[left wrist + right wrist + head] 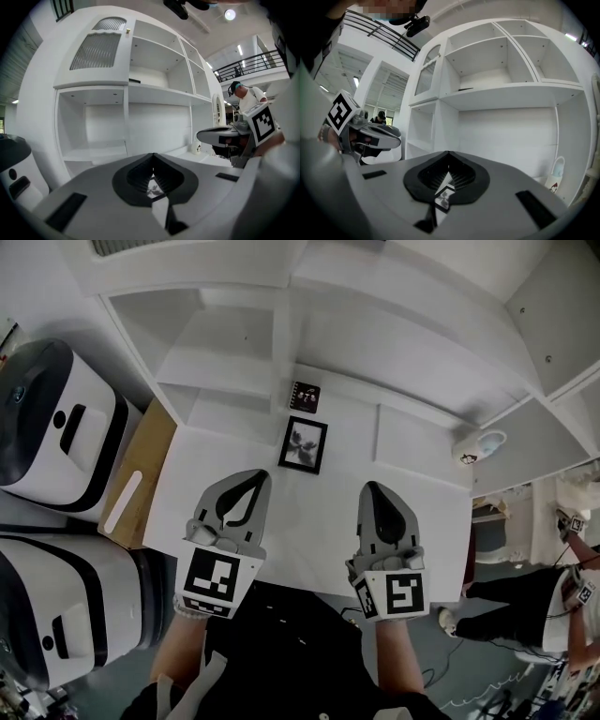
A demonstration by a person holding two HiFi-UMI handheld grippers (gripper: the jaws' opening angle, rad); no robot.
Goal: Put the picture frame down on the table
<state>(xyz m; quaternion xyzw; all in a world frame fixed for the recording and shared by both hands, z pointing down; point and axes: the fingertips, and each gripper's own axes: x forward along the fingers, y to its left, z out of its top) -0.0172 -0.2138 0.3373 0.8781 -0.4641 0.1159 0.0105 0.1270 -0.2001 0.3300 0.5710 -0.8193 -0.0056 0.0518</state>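
Left gripper (251,480) and right gripper (375,491) are both clamped tight, nothing between the jaws. Just above them, centre frame, the picture frame (303,444) lies flat on the white table (412,512), black-edged with a greyish print. A small black card (305,397) sits above it and a mug (483,447) far right.

Black picture frame (303,444), white table (417,507)

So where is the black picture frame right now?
In the head view, the black rectangular picture frame lies on the white table, ahead of the left tool and right tool, just nearer than a small black square card.
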